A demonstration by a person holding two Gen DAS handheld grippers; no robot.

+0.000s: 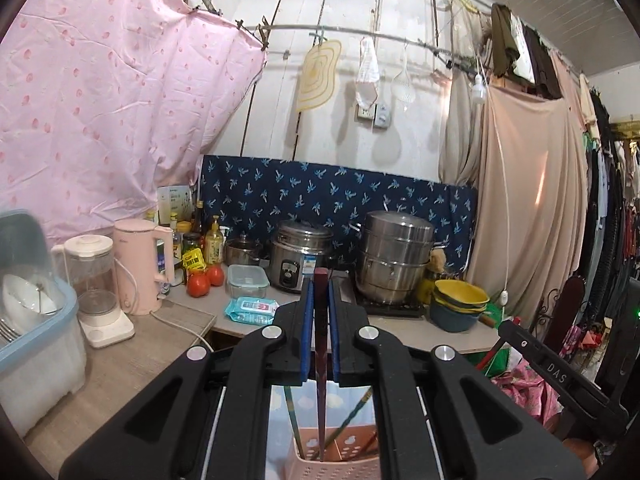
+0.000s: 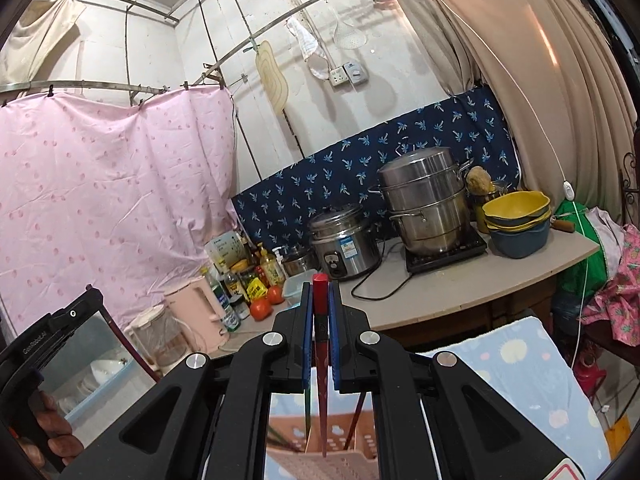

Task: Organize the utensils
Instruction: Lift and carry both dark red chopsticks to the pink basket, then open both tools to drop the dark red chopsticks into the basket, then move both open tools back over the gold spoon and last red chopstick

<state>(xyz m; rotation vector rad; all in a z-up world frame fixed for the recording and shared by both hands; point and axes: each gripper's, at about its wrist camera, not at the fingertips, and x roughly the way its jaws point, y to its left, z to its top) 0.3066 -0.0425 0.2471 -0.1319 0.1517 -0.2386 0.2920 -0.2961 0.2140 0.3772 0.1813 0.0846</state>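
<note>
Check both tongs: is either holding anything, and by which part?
Both hold. The left tongs clamp a dark maroon chopstick near its thick upper end; the right tongs clamp a red chopstick likewise. Both tips hang over the pink holder.

We get both wrist views looking level along fingers (image 1: 308, 312), (image 2: 307, 320); beyond them both share the bench (image 1: 400, 330) (image 2: 460, 292), steamer pot (image 1: 394, 256) (image 2: 424, 204).

Left tool (image 1: 320, 304) clamps a dark chopstick (image 1: 320, 360) above pink basket (image 1: 332, 466).
</note>
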